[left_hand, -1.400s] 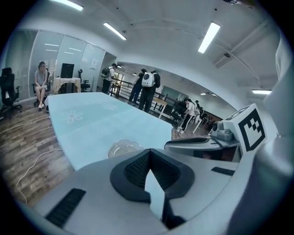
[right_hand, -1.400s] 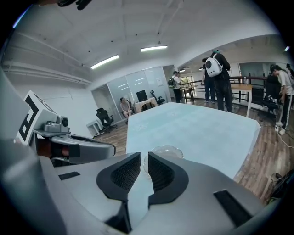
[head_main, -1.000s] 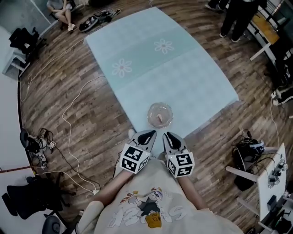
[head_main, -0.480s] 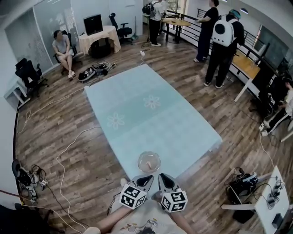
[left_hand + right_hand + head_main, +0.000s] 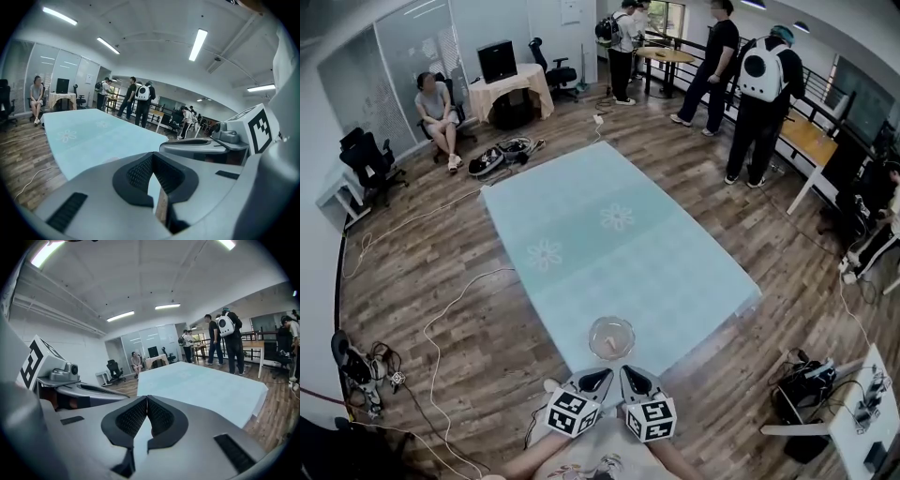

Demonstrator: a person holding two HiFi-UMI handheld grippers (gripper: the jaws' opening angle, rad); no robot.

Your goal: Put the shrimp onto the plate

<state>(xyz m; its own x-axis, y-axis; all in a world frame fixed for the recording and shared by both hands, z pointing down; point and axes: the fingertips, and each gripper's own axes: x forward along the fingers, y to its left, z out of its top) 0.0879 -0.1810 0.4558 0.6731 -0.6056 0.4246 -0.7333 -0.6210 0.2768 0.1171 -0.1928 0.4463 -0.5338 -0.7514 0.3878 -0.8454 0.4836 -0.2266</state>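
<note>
Small pinkish shrimp (image 5: 607, 347) lay on clear glass plate (image 5: 592, 329); L gripper (image 5: 600, 375) & R gripper (image 5: 630, 373) jaws were pressed together, nothing btwn.

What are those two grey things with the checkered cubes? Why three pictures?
They are grabbing tools, like big tongs; a person holds one in each hand. One picture comes from a camera on the person's head, looking down at the left gripper and right gripper, side by side. The other two come from small cameras riding on each tool. Both are shut and hold nothing. On the blue table stands a clear plate, and the pinkish shrimp lies on it.
</note>
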